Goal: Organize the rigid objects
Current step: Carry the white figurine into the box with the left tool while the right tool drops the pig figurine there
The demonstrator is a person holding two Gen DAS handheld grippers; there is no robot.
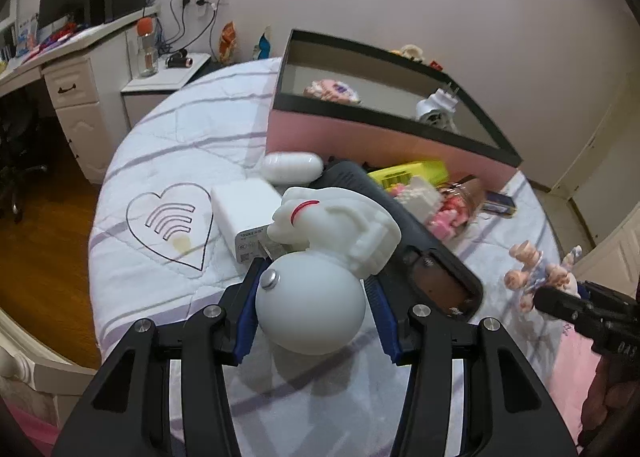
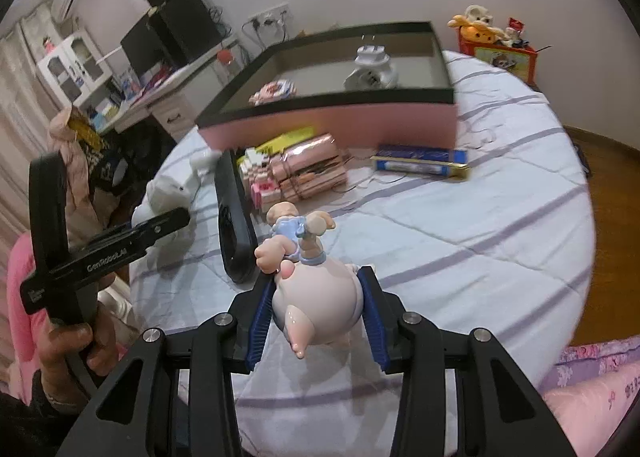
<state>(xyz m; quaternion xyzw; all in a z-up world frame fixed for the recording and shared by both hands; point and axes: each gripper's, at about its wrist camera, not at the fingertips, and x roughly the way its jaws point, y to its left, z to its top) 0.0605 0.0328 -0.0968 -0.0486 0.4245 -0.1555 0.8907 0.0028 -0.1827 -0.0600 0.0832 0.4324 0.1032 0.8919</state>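
The white astronaut figurine (image 1: 320,277) is sitting right under my left lens, and I am pinching its round helmet between the left gripper (image 1: 316,297) pads, just above the striped bedspread (image 1: 180,129). My right gripper (image 2: 318,305) is clamping the pink pig-like doll (image 2: 316,297) by its belly in the same way. I am judging the pink-sided box (image 2: 332,121) with the black rim, beyond the clutter, as the destination, so I am aiming to carry both figurines high enough to clear that rim and to keep the squeeze steady on these rounded, slippery bodies.
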